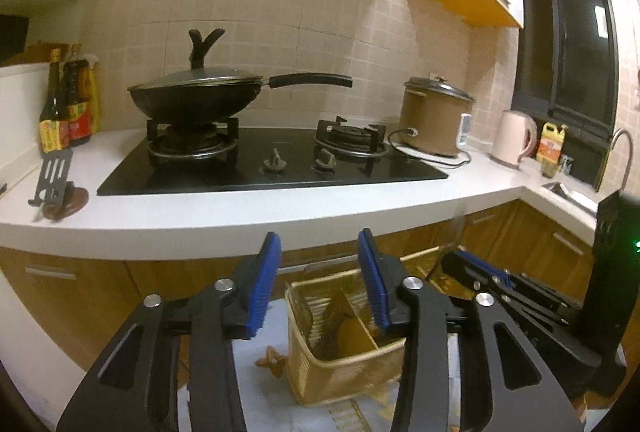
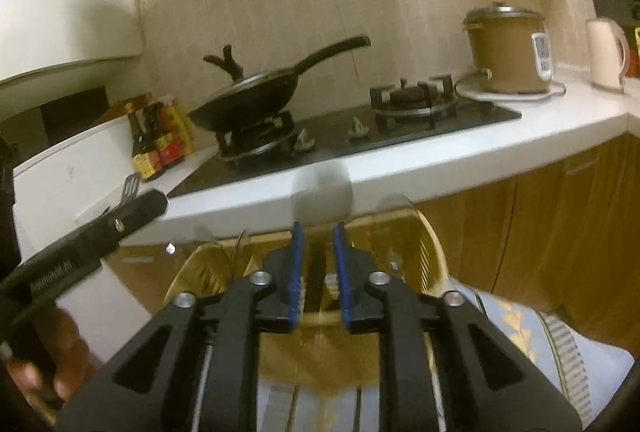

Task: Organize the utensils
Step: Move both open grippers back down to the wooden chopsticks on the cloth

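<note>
Below the countertop, the woven basket stands on a patterned cloth. Labels on the 3 bottles are too small to read. The left gripper hangs with fingers apart, holding nothing. The right gripper has a narrow gap, perhaps around a dark blurred utensil lying along the fingers.

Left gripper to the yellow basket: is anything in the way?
Nothing visible. The yellow basket sits ahead of and below the open left gripper, framed between its fingers, with its top uncovered. The right gripper is off to the basket's right side, not across the path.
</note>
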`<action>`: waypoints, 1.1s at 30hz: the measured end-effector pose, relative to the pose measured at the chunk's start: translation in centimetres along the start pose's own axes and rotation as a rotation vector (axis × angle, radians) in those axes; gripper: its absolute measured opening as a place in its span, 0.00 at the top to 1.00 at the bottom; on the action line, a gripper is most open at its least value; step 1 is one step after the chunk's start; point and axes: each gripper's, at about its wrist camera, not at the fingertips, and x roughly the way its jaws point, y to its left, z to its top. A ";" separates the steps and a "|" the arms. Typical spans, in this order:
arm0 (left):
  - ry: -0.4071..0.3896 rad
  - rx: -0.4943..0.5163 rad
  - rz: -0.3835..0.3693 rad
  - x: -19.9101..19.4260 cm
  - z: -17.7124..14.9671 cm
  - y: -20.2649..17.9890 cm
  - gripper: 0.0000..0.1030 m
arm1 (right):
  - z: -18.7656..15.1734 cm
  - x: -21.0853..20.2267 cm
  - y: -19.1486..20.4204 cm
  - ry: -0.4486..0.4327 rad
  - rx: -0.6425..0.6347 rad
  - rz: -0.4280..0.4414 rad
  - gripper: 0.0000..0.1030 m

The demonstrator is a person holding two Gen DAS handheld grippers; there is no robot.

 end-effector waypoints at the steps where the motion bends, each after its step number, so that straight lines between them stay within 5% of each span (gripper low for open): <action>1: -0.001 -0.009 -0.006 -0.5 0.0 0.0 0.60 | 0.0 -0.8 -0.2 0.012 -0.002 -0.006 0.81; 6: 0.008 -0.048 -0.040 -3.9 0.2 0.1 0.59 | 0.0 -5.1 -1.5 0.047 0.023 -0.005 0.78; 10: 0.038 -0.071 -0.084 -7.1 -0.1 -0.3 0.54 | 0.1 -8.3 -2.3 0.078 0.064 -0.005 0.43; 21: 0.314 -0.026 -0.036 -10.5 -5.3 -1.6 0.54 | -6.3 -9.3 2.0 0.507 -0.114 0.012 0.44; 33: 0.594 -0.095 -0.051 -7.6 -16.6 1.6 0.64 | -13.9 -7.3 2.7 0.696 -0.141 0.017 0.62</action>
